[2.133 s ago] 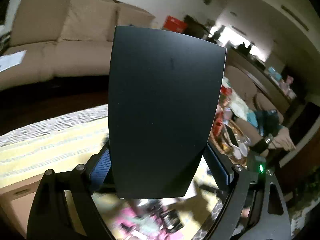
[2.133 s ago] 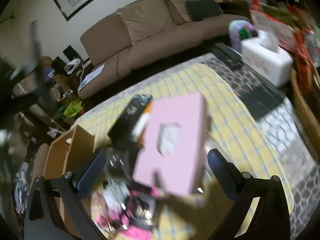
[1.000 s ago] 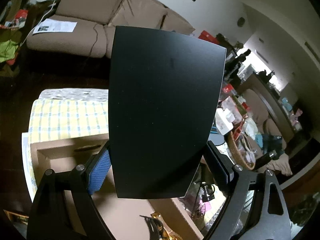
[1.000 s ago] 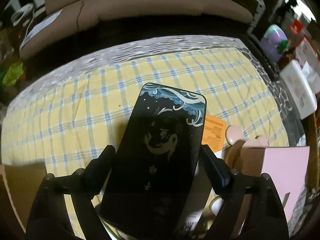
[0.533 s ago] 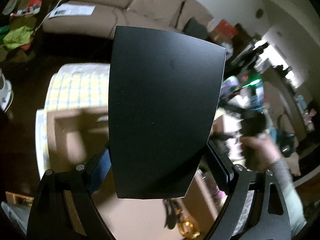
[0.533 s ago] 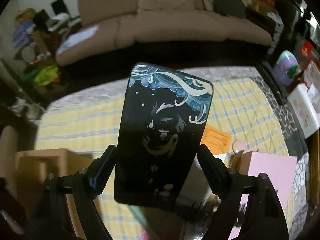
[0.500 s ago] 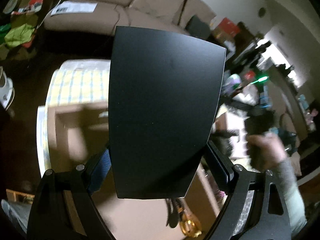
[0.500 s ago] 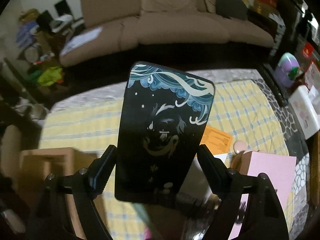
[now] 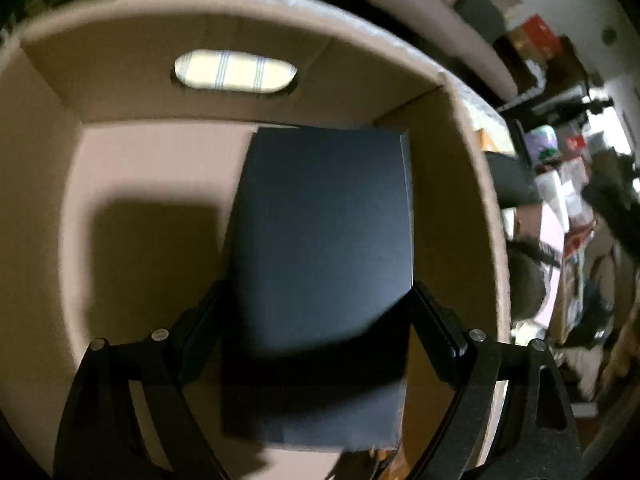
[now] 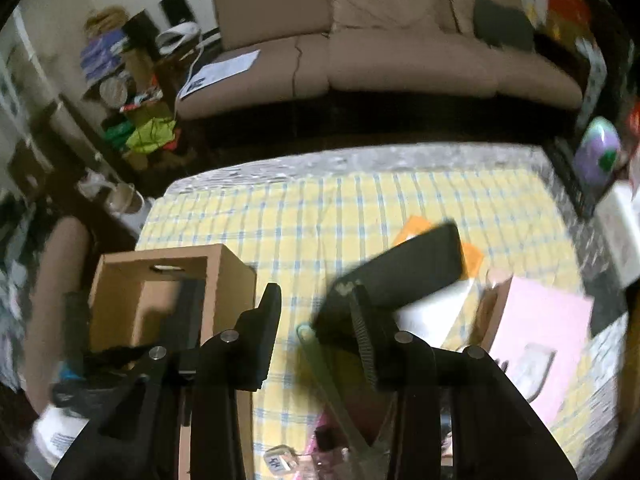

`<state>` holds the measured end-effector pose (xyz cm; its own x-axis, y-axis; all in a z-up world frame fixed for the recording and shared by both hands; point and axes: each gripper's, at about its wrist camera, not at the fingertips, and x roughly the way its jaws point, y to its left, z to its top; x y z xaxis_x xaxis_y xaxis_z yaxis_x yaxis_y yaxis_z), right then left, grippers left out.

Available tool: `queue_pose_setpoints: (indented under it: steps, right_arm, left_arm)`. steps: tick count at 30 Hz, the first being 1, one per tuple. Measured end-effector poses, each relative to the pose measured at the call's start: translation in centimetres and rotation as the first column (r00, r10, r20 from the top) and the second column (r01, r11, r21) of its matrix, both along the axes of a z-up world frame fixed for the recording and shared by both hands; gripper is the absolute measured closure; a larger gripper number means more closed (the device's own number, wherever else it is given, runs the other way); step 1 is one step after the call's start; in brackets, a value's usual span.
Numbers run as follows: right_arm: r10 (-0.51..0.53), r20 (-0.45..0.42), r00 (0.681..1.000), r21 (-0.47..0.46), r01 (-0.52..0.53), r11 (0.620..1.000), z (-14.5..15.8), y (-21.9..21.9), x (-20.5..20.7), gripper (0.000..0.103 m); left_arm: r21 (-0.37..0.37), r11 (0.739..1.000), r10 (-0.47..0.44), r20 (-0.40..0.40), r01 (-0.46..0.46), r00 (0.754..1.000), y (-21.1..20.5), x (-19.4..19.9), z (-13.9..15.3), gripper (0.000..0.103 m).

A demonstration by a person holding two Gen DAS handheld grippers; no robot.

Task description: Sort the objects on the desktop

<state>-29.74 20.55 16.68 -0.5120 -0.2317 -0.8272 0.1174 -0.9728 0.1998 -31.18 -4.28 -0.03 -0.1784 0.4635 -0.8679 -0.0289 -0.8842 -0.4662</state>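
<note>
My left gripper [image 9: 318, 332] is down inside the open cardboard carton [image 9: 472, 168], shut on a flat black box [image 9: 324, 232] that fills the space between its fingers and reaches toward the carton's far right corner. In the right wrist view the carton [image 10: 232, 276] stands at the left of the yellow checked cloth [image 10: 312, 216]. My right gripper [image 10: 314, 292] hangs above the cloth with its jaws closing and nothing between them. A black case [image 10: 404, 276] lies tilted and blurred just past its right finger.
A pink tissue box [image 10: 536, 320], a white box [image 10: 436, 308] and an orange card [image 10: 470, 258] lie at the right of the cloth. Small clutter and a clear ruler [image 10: 320, 360] sit near the front edge. A beige sofa [image 10: 380, 64] stands beyond the table.
The left gripper sank with the black box into the carton. The right gripper rose, the black patterned case left its jaws and now lies tilted to the right, and the jaws narrowed.
</note>
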Motion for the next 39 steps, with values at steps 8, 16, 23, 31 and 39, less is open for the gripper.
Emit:
queue_pose_setpoints:
  steps: [8, 16, 23, 31, 39]
  right_arm:
    - [-0.05, 0.031, 0.998, 0.015, 0.049, 0.999, -1.7, 3.8, -1.1, 0.037]
    - [0.065, 0.054, 0.996, 0.141, -0.072, 0.987, -4.3, 0.4, -2.6, 0.037]
    - [0.149, 0.09, 0.985, 0.217, -0.165, 0.962, -7.3, -2.8, -2.6, 0.043]
    - [0.213, 0.099, 0.972, 0.289, -0.233, 0.929, -8.5, -4.6, -2.6, 0.049]
    - [0.085, 0.035, 0.996, 0.131, -0.089, 0.987, -5.5, 1.6, -2.6, 0.044]
  left_arm:
    - [0.022, 1.0, -0.007, -0.002, 0.007, 1.0, 0.3, 0.9, 0.3, 0.017]
    - [0.051, 0.998, 0.023, -0.041, -0.021, 0.999, -2.0, 0.5, 2.1, 0.016]
    - [0.12, 0.992, 0.047, -0.015, -0.045, 0.999, -2.3, 0.3, 1.2, 0.016]
    - [0.13, 0.991, 0.024, -0.079, -0.014, 0.997, -2.0, 0.6, 3.3, 0.016]
    - [0.193, 0.973, -0.083, -0.21, 0.125, 0.974, 2.9, -1.9, 10.4, 0.011]
